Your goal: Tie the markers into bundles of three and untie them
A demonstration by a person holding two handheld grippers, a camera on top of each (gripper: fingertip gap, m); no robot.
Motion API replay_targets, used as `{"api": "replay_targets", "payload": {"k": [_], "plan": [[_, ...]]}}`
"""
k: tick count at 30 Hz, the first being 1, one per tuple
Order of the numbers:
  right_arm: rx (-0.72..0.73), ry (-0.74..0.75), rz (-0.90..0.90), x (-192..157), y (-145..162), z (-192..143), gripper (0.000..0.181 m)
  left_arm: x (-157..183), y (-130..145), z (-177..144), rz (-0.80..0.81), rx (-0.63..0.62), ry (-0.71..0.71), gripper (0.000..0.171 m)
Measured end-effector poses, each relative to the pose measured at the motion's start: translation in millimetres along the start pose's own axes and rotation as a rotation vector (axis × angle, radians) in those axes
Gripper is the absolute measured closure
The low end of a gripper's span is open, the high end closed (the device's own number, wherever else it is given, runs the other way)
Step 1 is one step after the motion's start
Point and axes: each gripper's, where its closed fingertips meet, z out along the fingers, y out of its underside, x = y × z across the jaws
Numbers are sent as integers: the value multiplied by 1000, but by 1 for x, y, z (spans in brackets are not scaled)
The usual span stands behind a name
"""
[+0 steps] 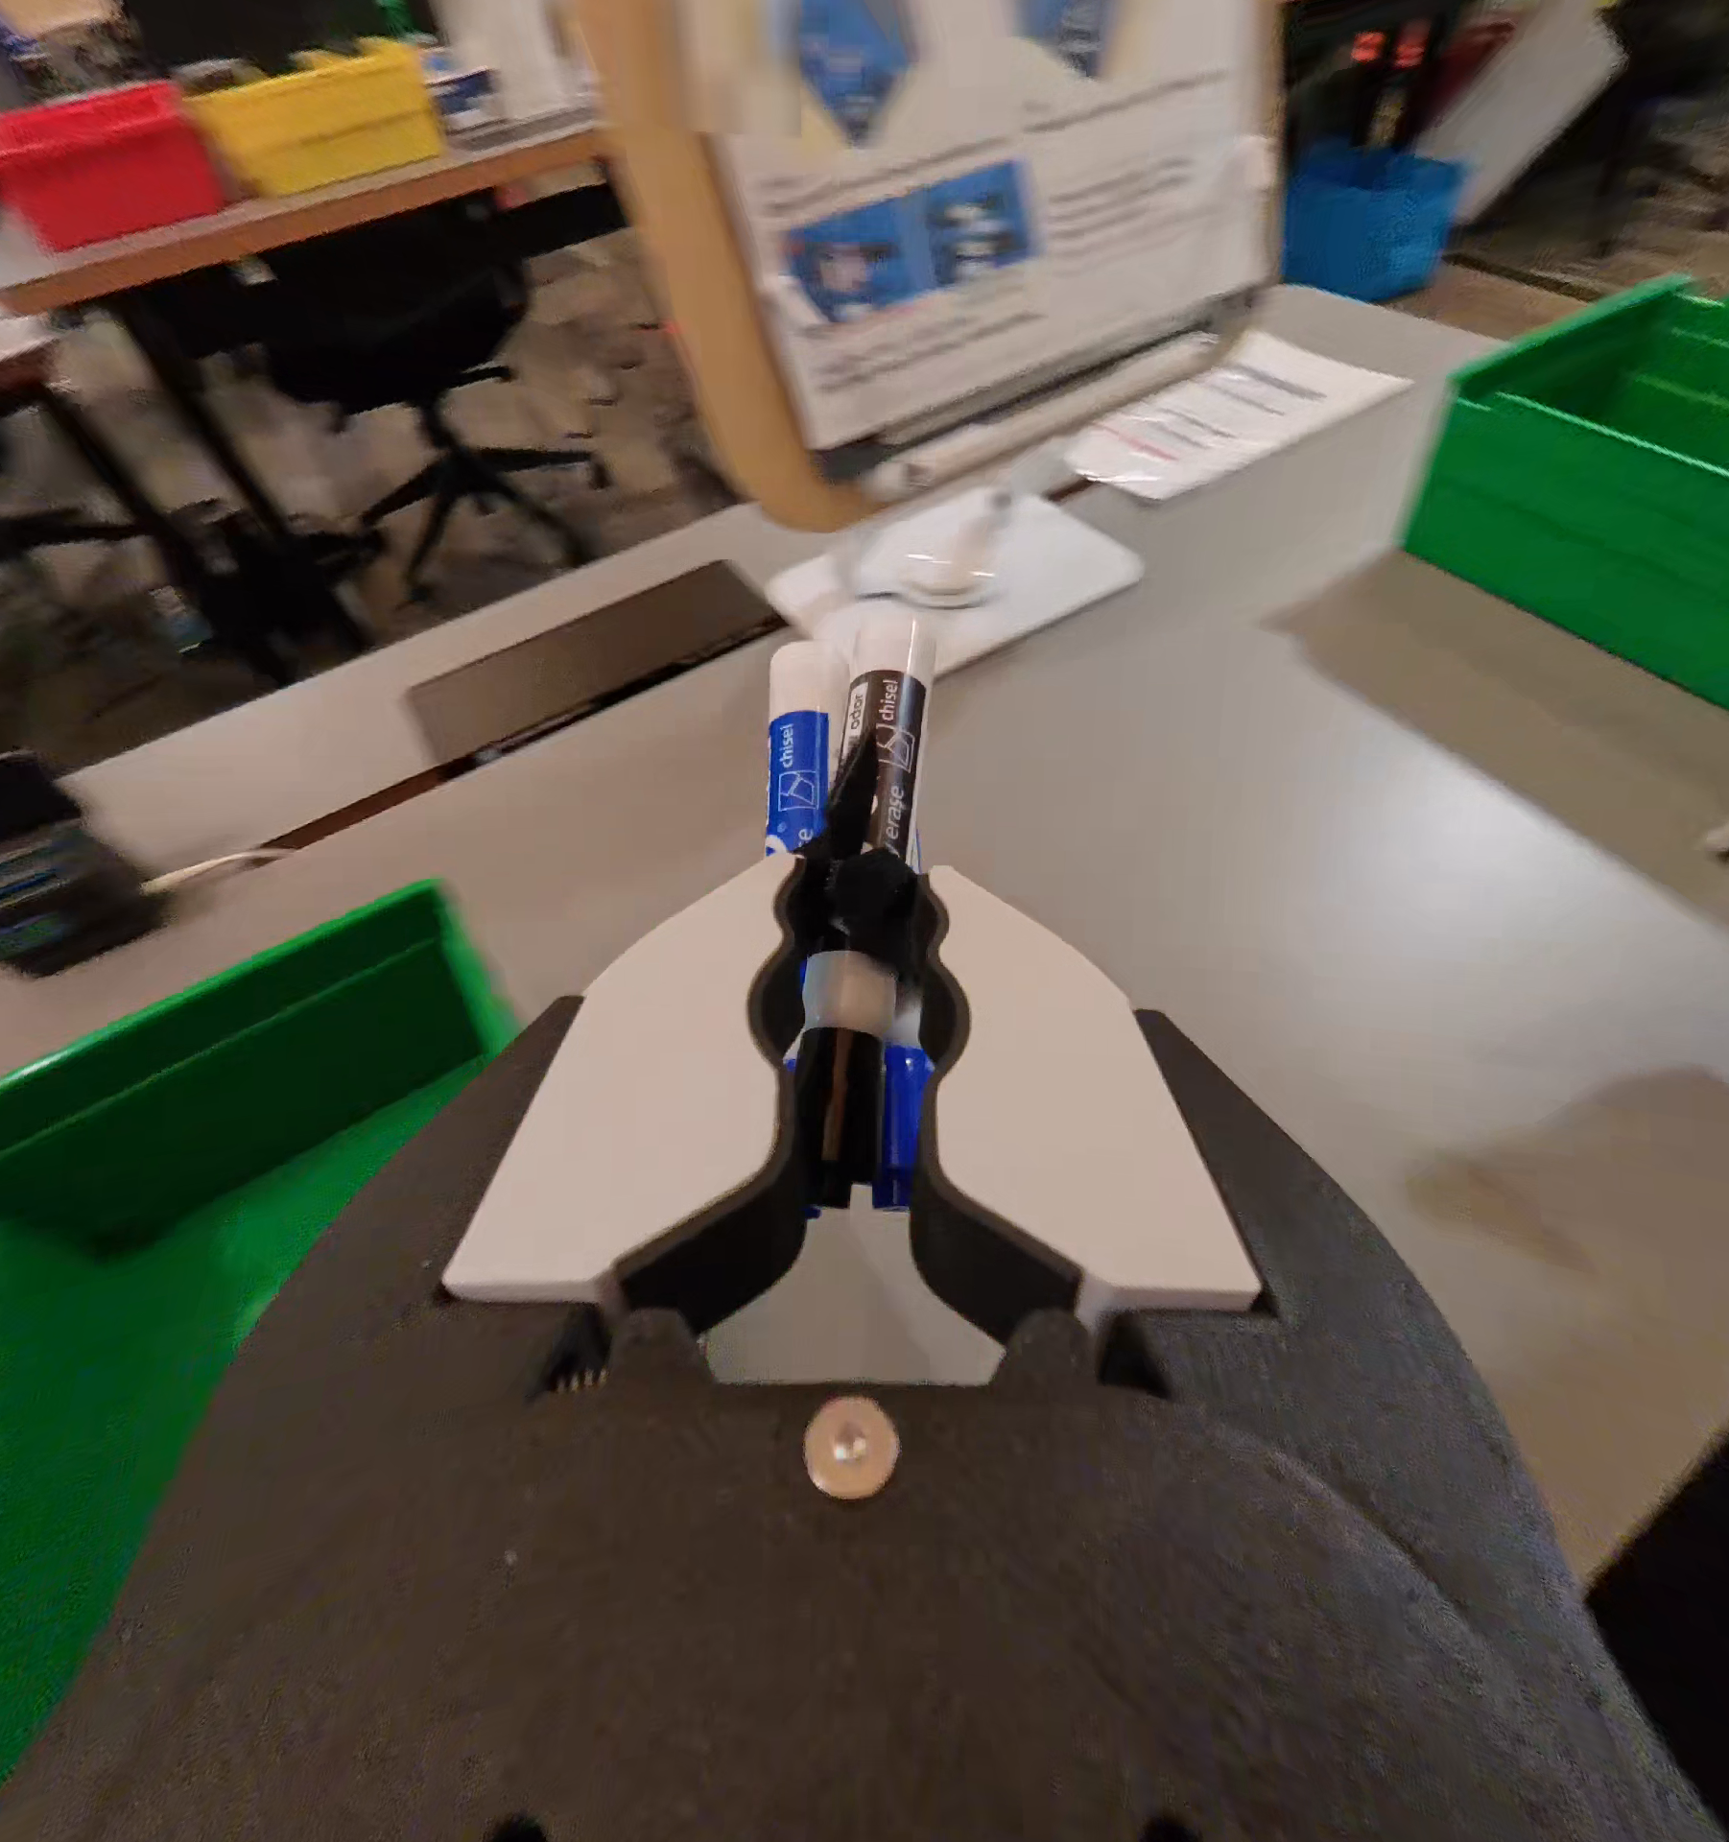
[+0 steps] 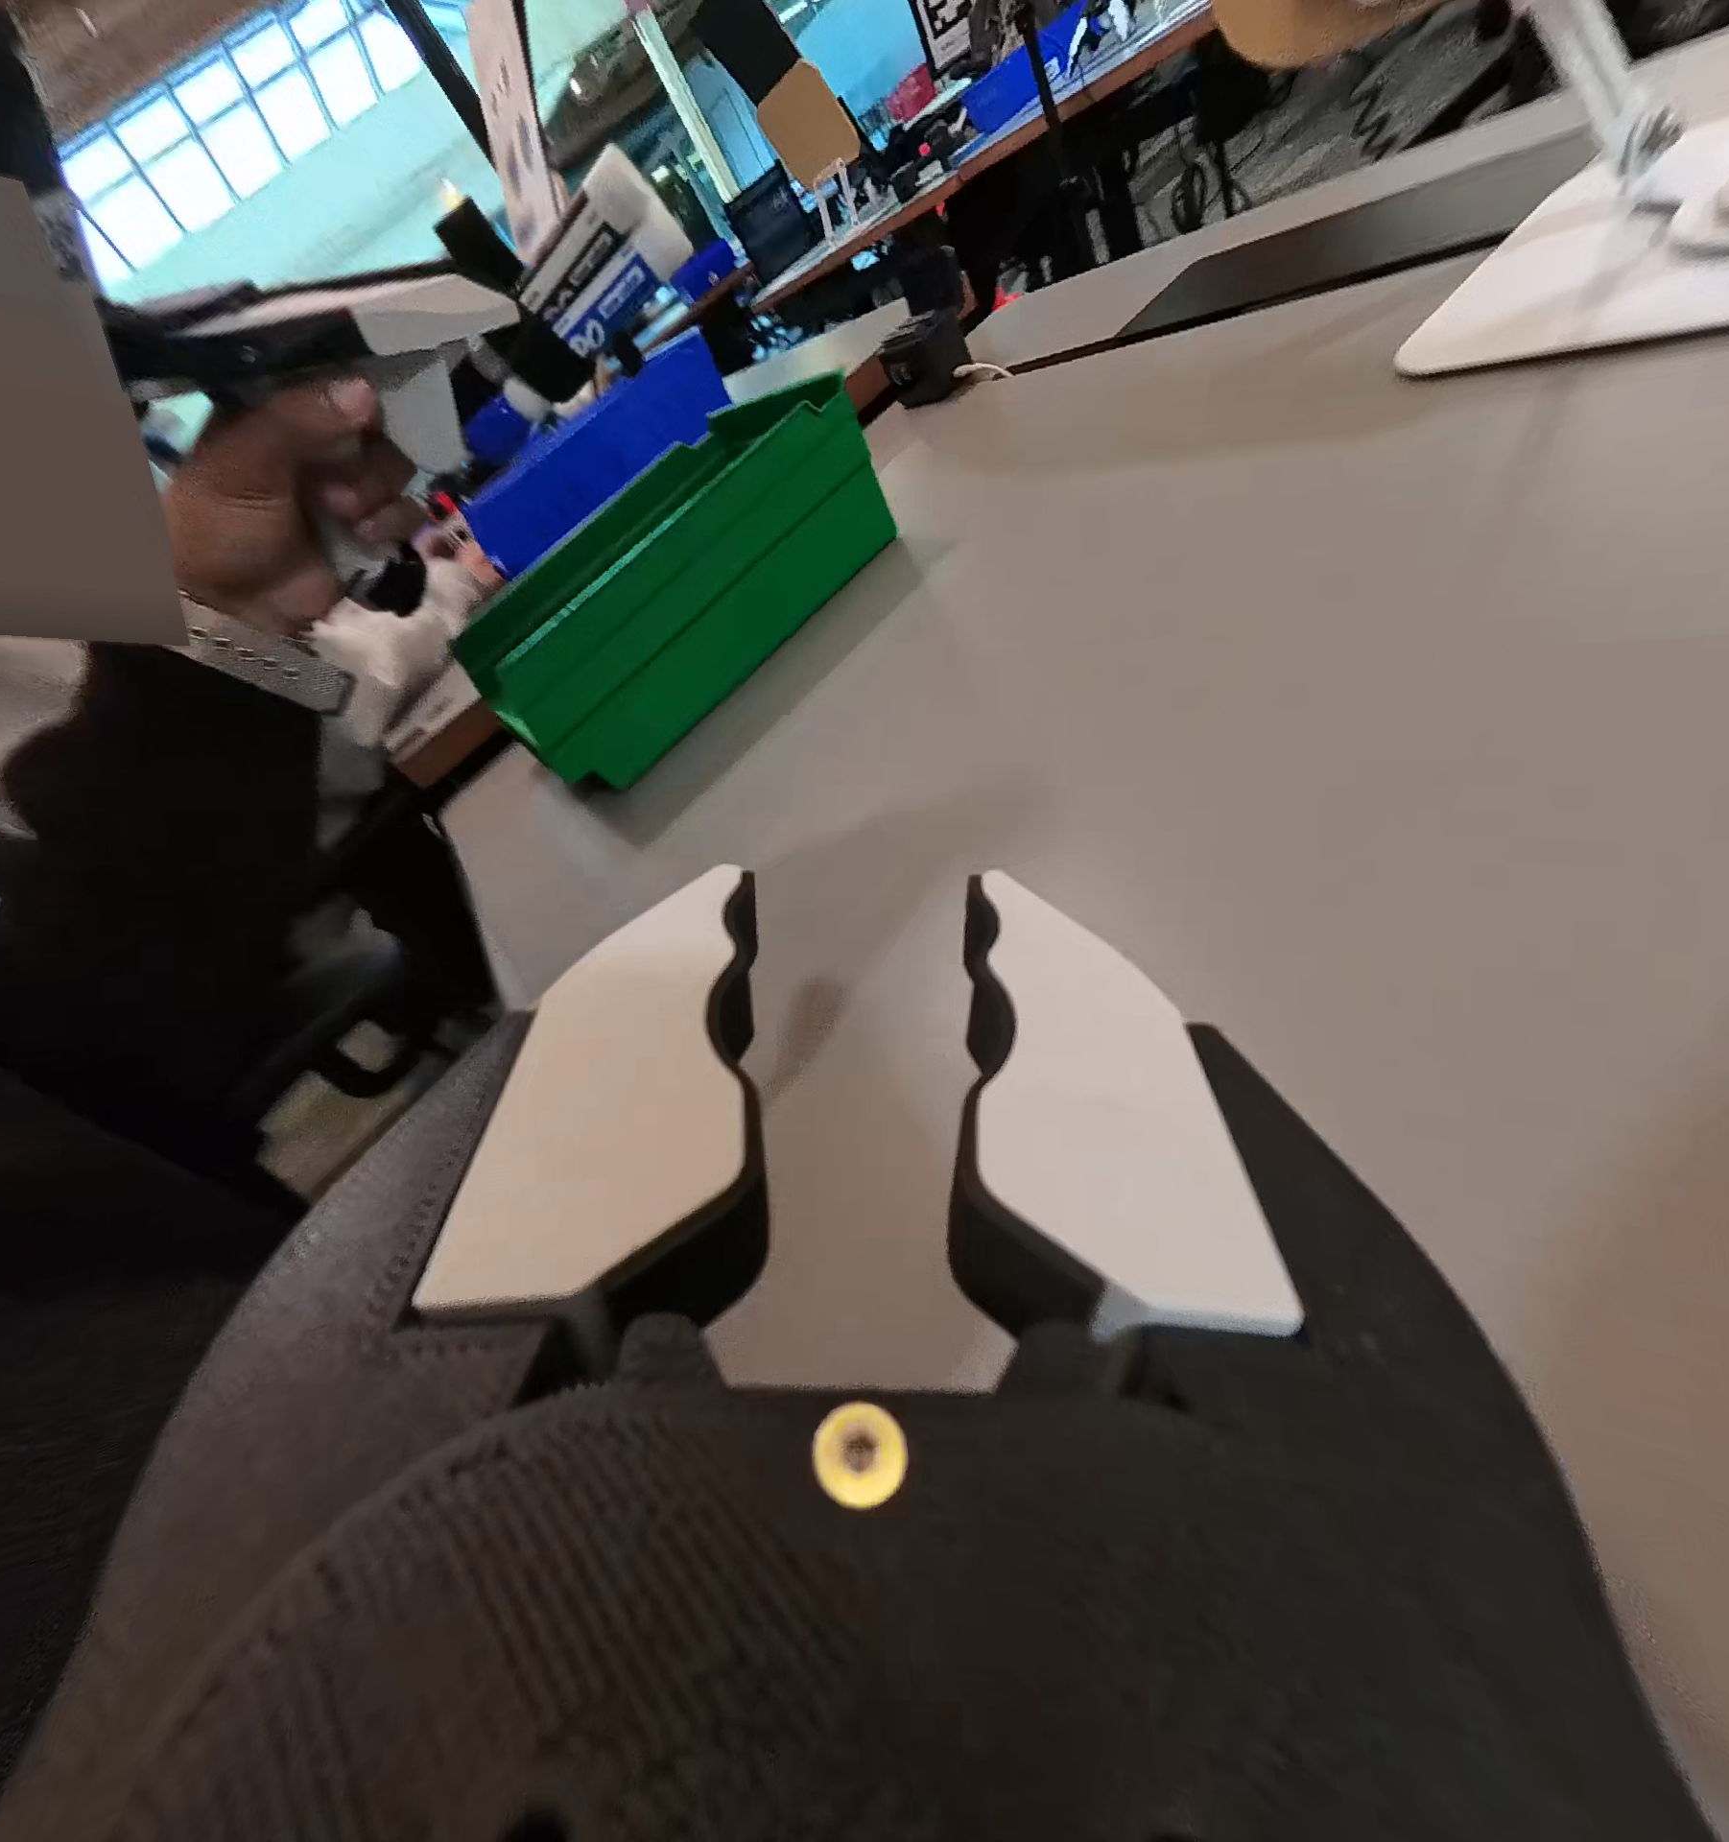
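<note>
My left gripper is shut on a bundle of two markers, a black one and a blue one, tied together with a black band and clear tape. It holds them above the grey table, their white ends pointing away from me. A green bin sits just to the lower left of the gripper. My right gripper is open and empty, low over the bare grey table. In the right wrist view the left gripper with the markers shows far off, above a green bin.
A second green bin stands at the right. A white monitor base and a paper sheet lie at the table's far side. A person sits at the left. Red and yellow bins sit on a far desk. The grippers' ends are close to 30 cm from one another.
</note>
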Motion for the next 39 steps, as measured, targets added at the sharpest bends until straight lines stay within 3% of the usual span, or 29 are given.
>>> {"api": "replay_targets", "payload": {"k": [6,9,12,20,27,35,39], "plan": [[-57,80,-220,3,6,-5,144,127,65,35,12,-62,322,154],[-59,91,-298,-4,9,-4,147,170,97,45,-14,-130,459,153],[-81,86,-367,-12,16,-2,148,197,108,45,-7,-143,557,153],[-127,64,-457,-31,35,6,150,223,108,40,-68,-151,703,152],[-166,89,-544,-29,43,7,150,237,121,35,10,-181,788,152],[-298,-66,-667,-45,70,22,153,250,134,30,66,-224,857,151],[-292,-115,-677,-55,74,28,152,256,136,27,88,-227,869,151]]}}
